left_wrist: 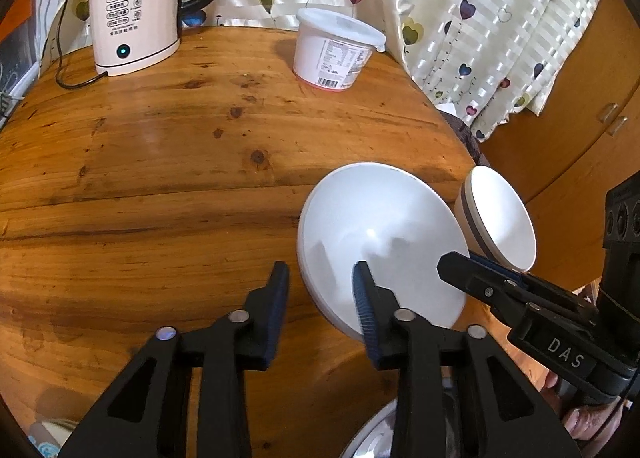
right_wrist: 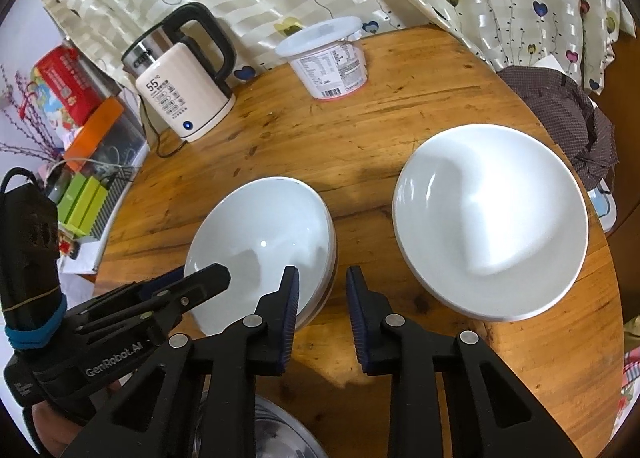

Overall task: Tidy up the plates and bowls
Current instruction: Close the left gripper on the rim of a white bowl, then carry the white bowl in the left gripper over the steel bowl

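Observation:
A white bowl (left_wrist: 380,226) (right_wrist: 260,234) sits on the round wooden table (left_wrist: 160,178) near its front, and both grippers straddle its rim. My left gripper (left_wrist: 320,270) has one finger inside the bowl and the other outside its left edge. It is open, with gaps to the rim. My right gripper (right_wrist: 322,274) stands the same way over the bowl's right edge, also open. Each gripper shows in the other's view: the right gripper (left_wrist: 460,260), the left gripper (right_wrist: 192,278). A second, wider white dish (right_wrist: 492,218) (left_wrist: 496,218) lies just right of the bowl.
A cream electric kettle (left_wrist: 132,18) (right_wrist: 184,90) and a lidded white tub (left_wrist: 336,50) (right_wrist: 328,62) stand at the table's back by the curtain. A metal bowl (right_wrist: 280,430) sits below the grippers. Dark cloth (right_wrist: 568,118) hangs past the right table edge. Boxes (right_wrist: 80,98) crowd the left.

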Available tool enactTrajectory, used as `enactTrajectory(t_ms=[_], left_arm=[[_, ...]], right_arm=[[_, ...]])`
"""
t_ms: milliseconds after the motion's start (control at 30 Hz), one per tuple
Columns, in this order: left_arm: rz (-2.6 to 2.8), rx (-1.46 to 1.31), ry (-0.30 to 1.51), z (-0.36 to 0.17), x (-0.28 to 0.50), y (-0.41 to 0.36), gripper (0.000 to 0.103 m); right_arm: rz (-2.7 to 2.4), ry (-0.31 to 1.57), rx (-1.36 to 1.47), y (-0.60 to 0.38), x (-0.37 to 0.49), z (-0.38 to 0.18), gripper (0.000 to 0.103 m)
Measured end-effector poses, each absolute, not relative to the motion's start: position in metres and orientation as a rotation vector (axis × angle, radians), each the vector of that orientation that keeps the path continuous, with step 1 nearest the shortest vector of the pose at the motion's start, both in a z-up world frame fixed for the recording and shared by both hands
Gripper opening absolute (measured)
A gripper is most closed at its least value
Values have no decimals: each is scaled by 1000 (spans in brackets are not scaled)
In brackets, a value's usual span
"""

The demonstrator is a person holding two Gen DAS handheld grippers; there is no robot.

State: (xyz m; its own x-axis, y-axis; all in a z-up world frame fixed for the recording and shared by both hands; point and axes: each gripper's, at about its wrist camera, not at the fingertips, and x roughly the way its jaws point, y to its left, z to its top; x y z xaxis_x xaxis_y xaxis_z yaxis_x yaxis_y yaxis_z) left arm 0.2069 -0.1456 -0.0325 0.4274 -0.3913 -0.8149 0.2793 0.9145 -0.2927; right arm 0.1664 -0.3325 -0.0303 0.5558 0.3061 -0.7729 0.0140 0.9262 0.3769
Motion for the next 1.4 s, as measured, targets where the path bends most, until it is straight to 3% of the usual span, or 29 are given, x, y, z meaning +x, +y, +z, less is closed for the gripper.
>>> enactTrajectory(t_ms=[633,1400], left_arm=[[-417,-92,1028,-27,203,-151,33],[-414,-66,942,15,165,-146,33]], right_arm=[[182,959,341,-329,169,-24,18],[188,884,321,-321,132,18,18]])
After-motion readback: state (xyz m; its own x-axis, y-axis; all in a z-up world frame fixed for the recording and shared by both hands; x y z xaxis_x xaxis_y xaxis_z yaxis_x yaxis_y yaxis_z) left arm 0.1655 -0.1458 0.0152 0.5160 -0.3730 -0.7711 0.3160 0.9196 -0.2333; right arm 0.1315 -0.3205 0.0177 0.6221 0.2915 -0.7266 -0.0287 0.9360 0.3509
